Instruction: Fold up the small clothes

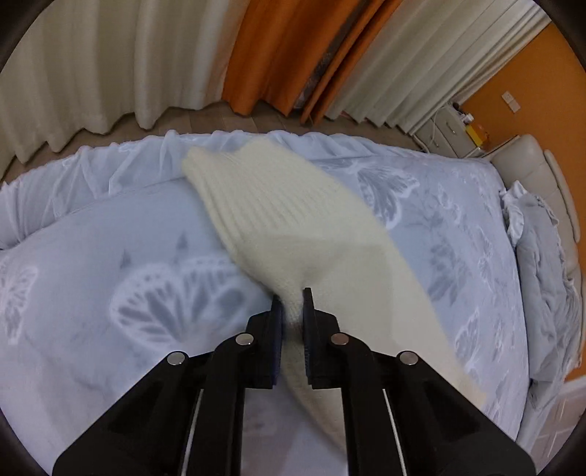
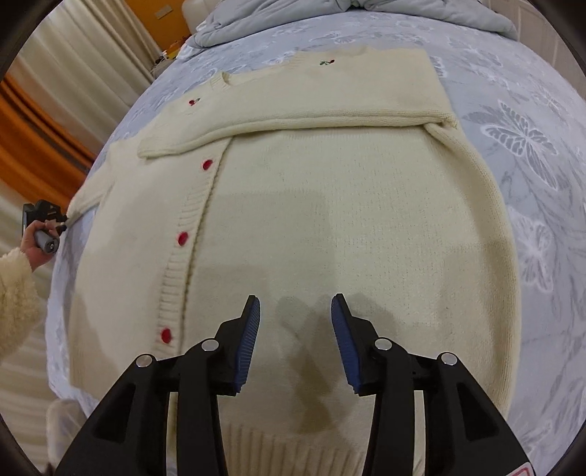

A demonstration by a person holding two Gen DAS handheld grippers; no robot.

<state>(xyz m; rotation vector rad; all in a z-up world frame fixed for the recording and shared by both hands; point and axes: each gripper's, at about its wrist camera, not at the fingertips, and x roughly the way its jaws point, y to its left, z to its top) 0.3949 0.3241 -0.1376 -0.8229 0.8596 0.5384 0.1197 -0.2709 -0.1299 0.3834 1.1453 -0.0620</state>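
Observation:
A cream knit cardigan (image 2: 329, 205) with red buttons lies flat on the bed. One sleeve (image 2: 293, 121) is folded across its chest. My left gripper (image 1: 293, 296) is shut on the other sleeve (image 1: 278, 205) and holds it lifted above the sheet; that gripper also shows in the right wrist view (image 2: 55, 219) at the cardigan's left side. My right gripper (image 2: 296, 304) is open and empty, hovering just above the cardigan's lower body.
The bed has a pale blue butterfly-print sheet (image 1: 110, 293). A crumpled grey duvet (image 2: 329, 18) lies at the head end, by a beige headboard (image 1: 549, 190). Cream and orange curtains (image 1: 278, 55) hang past the bed's edge. A small cabinet (image 1: 450, 131) stands in the corner.

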